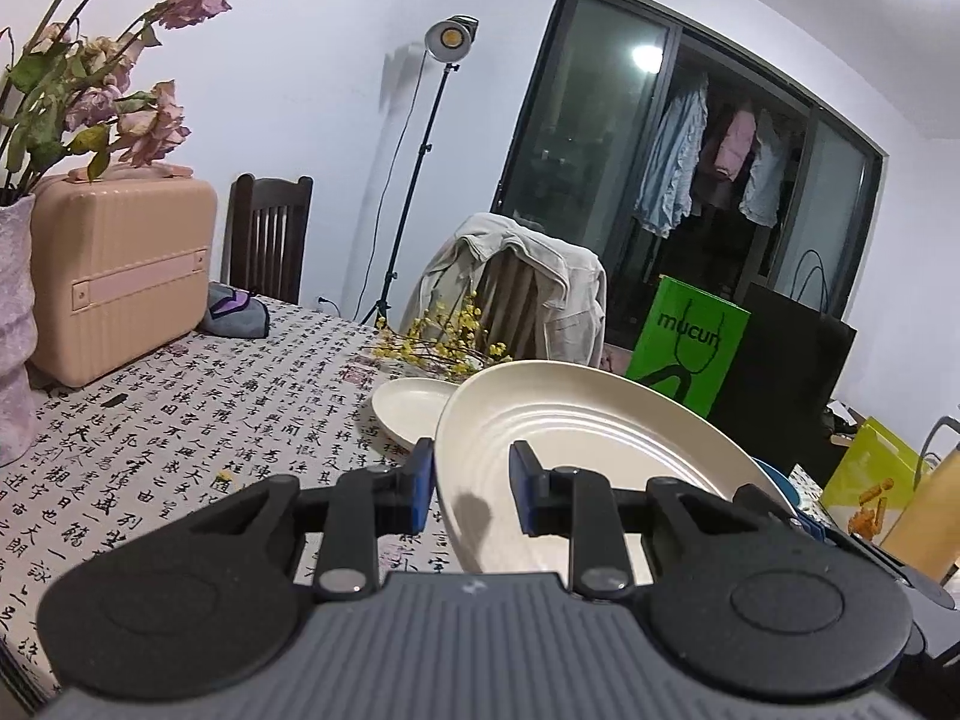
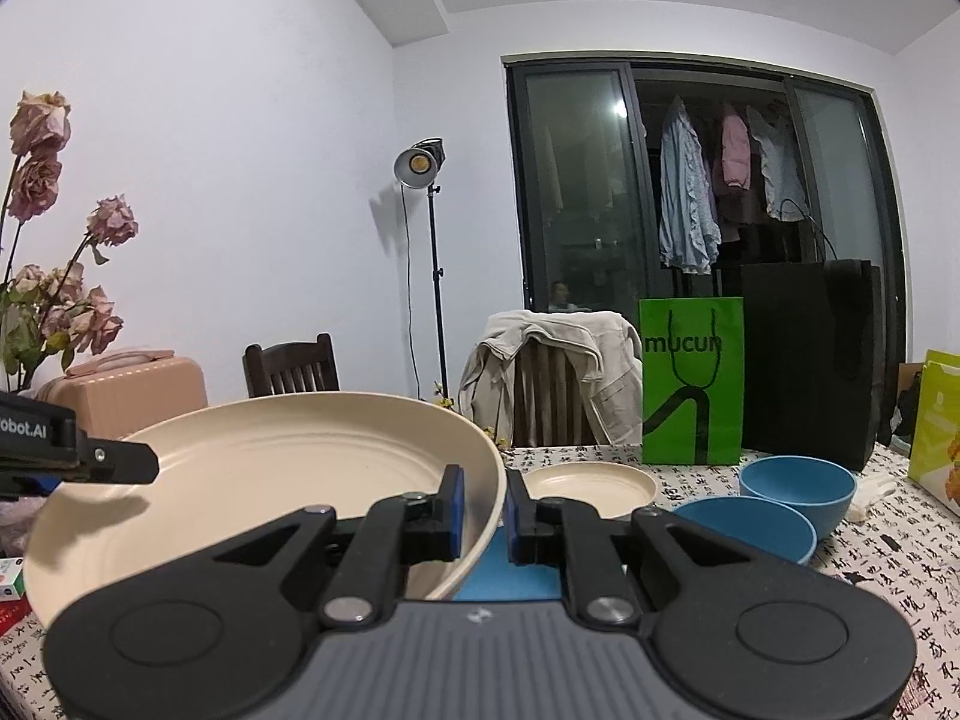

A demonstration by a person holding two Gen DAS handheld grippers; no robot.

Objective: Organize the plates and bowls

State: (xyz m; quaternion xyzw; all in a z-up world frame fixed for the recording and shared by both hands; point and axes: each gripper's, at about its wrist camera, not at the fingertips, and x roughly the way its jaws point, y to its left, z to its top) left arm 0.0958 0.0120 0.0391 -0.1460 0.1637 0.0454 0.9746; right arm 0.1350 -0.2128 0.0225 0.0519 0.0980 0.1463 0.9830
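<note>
Both tools straddle the rim of the same large cream plate [image 2: 258, 480], from opposite sides. In the right wrist view the right hand-held gripper [image 2: 483, 513] has its blue pads either side of the plate's edge at about 3 o'clock of the plate, with a slim gap showing on the outer side, so I cannot tell whether it is truly pinching. The left hand-held gripper [image 2: 135, 461] enters that view at 9 o'clock, its fingertip lying over the opposite rim. In the left wrist view the left hand-held gripper [image 1: 471, 483] has its fingers clearly apart, one outside the rim and one over the plate's ribbed floor; it is not clamped.

The plate is tilted, its far edge raised, and seems to be off the worktop [image 1: 180, 408]. Beneath its right side a blue bowl [image 2: 750, 525] sits at 3 o'clock of the right tool, a second blue bowl [image 2: 798, 483] just behind it.

The relation that matters: the smaller cream plate [image 2: 591, 483] lies on the worktop at roughly 1 o'clock from the right tool and 11 o'clock from the left, beyond the big plate's far edge. My guess is that the plates get stacked. The right hand is nearer to it, so the carry would run forward and slightly rightward, level across the two rims.
</note>
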